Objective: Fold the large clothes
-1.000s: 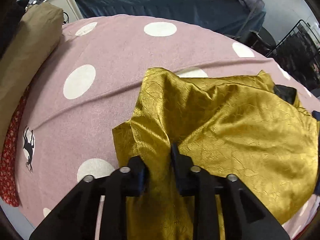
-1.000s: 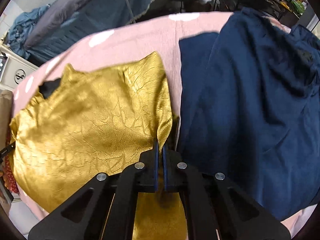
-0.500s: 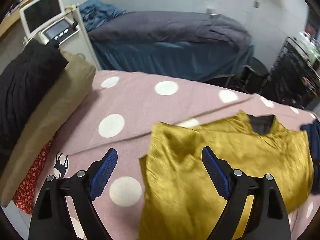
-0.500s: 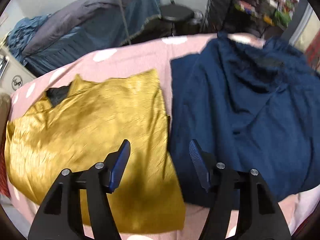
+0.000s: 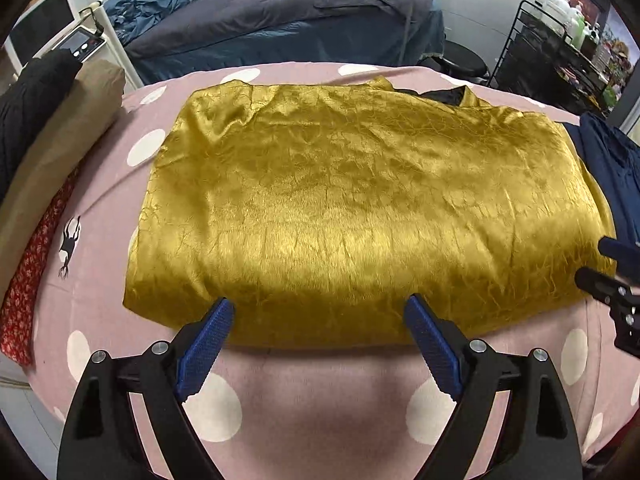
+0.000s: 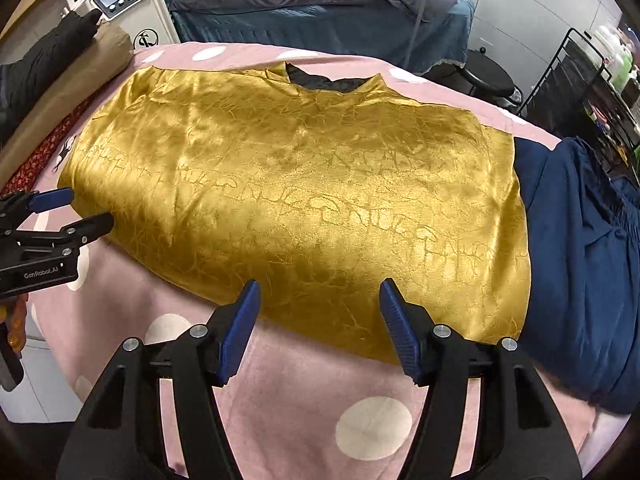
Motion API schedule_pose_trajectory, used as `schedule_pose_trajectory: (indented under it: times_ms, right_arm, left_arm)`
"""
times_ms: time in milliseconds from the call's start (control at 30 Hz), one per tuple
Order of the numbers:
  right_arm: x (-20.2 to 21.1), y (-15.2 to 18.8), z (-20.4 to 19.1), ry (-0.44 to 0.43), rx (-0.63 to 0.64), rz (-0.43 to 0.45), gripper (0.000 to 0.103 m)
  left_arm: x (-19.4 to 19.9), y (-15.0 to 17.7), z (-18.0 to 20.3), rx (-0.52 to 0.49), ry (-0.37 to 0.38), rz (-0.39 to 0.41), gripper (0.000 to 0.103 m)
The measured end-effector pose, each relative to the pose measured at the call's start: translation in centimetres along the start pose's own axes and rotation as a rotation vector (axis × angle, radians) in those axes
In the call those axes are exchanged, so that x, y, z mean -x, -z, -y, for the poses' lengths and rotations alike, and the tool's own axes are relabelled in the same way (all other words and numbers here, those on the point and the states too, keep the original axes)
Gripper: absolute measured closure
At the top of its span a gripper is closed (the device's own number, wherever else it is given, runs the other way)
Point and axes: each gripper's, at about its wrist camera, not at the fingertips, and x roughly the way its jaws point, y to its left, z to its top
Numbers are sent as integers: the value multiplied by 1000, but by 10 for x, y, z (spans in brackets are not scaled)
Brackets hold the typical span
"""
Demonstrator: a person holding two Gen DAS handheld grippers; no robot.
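Left wrist view: the left gripper (image 5: 319,322) is spread wide with nothing between its blue-padded fingers (image 5: 204,344), hovering just short of the near edge of the gold garment (image 5: 352,208). The garment lies flat on the pink polka-dot bed cover (image 5: 320,408), a black lining showing at its far collar. A tan cushion (image 5: 60,152) runs along the left side, and a navy garment (image 5: 612,160) lies just beside the gold one on the right. The right gripper (image 5: 608,264) enters from the right edge at the gold garment's corner, its fingers apart.

Right wrist view: the right gripper (image 6: 318,306) is likewise open and holds nothing, its fingers (image 6: 240,328) over the near hem of the gold garment (image 6: 304,192). The navy garment (image 6: 580,248) touches the gold one's right edge. The left gripper (image 6: 80,208) shows at the left, fingers parted, beside the gold garment's left corner.
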Motion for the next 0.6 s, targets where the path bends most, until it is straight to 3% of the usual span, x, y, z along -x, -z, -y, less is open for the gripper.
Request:
schedule_pose_trajectory:
  times_ms: [67, 133, 300, 600]
  right_arm:
    - [-4, -4, 7, -2, -44, -8, 41]
    - [-12, -11, 19, 4, -94, -20, 41]
    - [-31, -19, 38, 9, -181, -76, 35]
    - [-55, -25, 47, 31, -209, -128, 22]
  left_arm:
    - [-4, -6, 0, 13, -8, 10, 17]
    - [-11, -18, 2, 15, -4, 18, 10]
    - [-39, -40, 16, -49, -40, -37, 8]
    - [-73, -62, 25, -86, -29, -120, 5]
